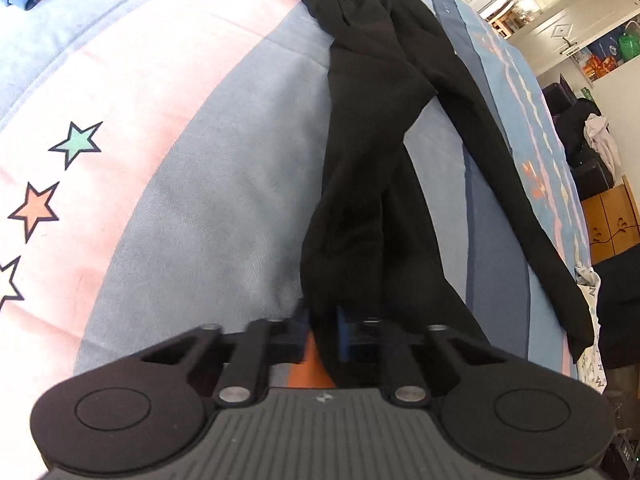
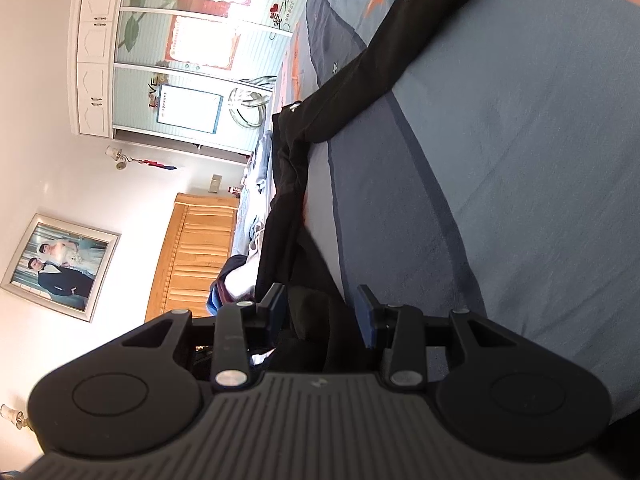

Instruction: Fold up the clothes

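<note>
Left claw point(image 1: 322, 334) is clamped down on the end of one leg of the black trousers point(image 1: 360, 152), cloth bunched right between the pads with a bit of orange showing under it. From that grip the trousers run straight away from the camera along the bed point(image 1: 224, 184), so the long axis is basically in line with the claw's own pointing direction. The held leg goes up the middle, the other leg splays off to the right toward the bed's edge with its hem lying loose near the side, and the two meet further up where the waist end sits bunched near the star-print part of the cover point(image 1: 76, 144).

Right claw point(image 2: 322, 312) is a different story: its pads stand apart with dark cloth of the trousers point(image 2: 360, 92) sitting in the gap, but they're not squeezed onto it as far as I can see. Looks like it's at the bed's side edge, with one leg stretching away up and to the right across the blue cover. Beyond that it's just the wooden headboard point(image 2: 196, 256) and wardrobe point(image 2: 168, 48).

My guess: whatever fold comes next turns on that lengthwise layout, hem end at the left claw, waist end far off. Legs aren't stacked on each other yet, so lining them up seems likely to matter.
</note>
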